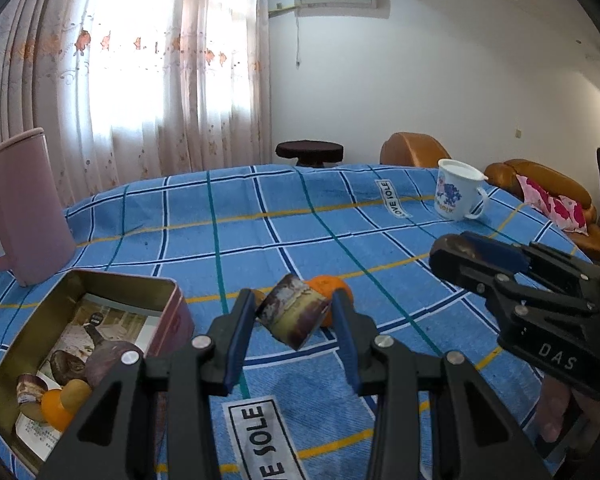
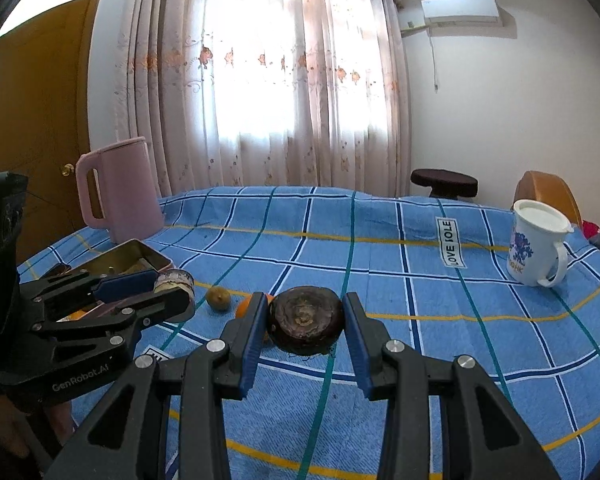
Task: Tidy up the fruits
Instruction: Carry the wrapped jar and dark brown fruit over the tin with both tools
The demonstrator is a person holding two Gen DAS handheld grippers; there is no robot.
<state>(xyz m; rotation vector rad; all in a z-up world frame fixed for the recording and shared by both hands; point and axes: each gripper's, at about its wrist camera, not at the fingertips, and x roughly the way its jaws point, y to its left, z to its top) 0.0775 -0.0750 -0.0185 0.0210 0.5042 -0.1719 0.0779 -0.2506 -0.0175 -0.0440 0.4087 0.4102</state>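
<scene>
My left gripper (image 1: 294, 312) is shut on a short purple-skinned cane piece (image 1: 294, 318), held tilted above the blue cloth. Just behind it lie an orange (image 1: 327, 290) and a small brown-green fruit (image 1: 257, 296). My right gripper (image 2: 305, 308) is shut on a dark brown round fruit (image 2: 306, 320) low over the cloth. In the right wrist view the orange (image 2: 243, 307) peeks out behind the left finger, the brown-green fruit (image 2: 219, 299) lies left of it, and the left gripper (image 2: 172, 292) holds the cane piece (image 2: 175, 280). The right gripper (image 1: 456, 248) shows at the right of the left wrist view.
An open metal tin (image 1: 168, 292) at the left holds several fruits on a printed sheet; it also appears as the tin (image 2: 150, 256). A pink kettle (image 1: 24, 208) stands behind it and a white mug (image 2: 536, 248) at the far right. The checked tablecloth (image 1: 300, 220) covers the table.
</scene>
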